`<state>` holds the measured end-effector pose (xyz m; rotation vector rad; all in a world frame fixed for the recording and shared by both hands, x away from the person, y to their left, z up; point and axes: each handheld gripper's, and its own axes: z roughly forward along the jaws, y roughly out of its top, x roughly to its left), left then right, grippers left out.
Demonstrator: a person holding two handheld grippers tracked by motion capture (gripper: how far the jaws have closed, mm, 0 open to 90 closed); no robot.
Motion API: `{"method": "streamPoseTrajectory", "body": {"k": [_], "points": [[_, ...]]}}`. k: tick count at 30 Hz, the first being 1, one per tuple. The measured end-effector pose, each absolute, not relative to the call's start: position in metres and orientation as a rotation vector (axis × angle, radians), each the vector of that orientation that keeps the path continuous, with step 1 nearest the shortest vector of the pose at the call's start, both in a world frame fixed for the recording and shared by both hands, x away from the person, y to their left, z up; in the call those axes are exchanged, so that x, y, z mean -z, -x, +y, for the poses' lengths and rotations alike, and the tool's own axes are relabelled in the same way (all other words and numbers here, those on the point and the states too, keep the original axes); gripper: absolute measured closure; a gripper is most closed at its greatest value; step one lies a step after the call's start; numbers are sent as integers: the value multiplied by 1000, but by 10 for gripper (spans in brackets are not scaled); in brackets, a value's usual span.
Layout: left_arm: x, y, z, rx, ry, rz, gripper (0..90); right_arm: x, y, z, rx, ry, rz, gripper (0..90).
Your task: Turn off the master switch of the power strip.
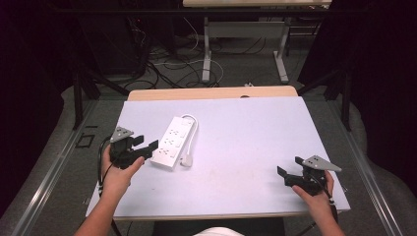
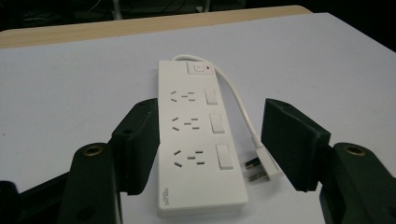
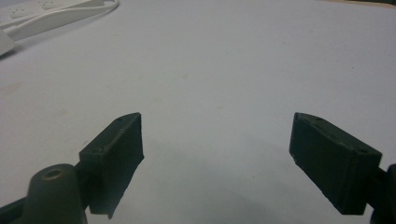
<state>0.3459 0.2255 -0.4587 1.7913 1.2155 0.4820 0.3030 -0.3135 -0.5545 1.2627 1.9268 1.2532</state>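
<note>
A white power strip lies flat on the pale table, left of centre, its cord looped alongside and the plug resting beside it. The left gripper hovers at the strip's near end, jaws apart and gripping nothing. The right gripper sits well apart near the right corner, jaws wide, empty.

White table bears white power strip, cord, plug
</note>
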Motion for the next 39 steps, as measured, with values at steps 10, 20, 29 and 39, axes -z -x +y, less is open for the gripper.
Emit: {"method": "streamPoseTrajectory", "body": {"k": [10, 20, 29, 39], "points": [[444, -360, 217, -463, -1822, 1194, 400, 554, -302, -313, -1261, -1267, 1926, 172], [430, -377, 207, -457, -1851, 1190, 443, 555, -303, -313, -1260, -1256, 1936, 172], [427, -392, 195, -464, -1848, 1215, 554, 554, -303, -314, -1243, -1256, 1939, 172], [427, -409, 183, -472, -1851, 1226, 634, 555, -303, -314, -1249, -1262, 1938, 172]]}}
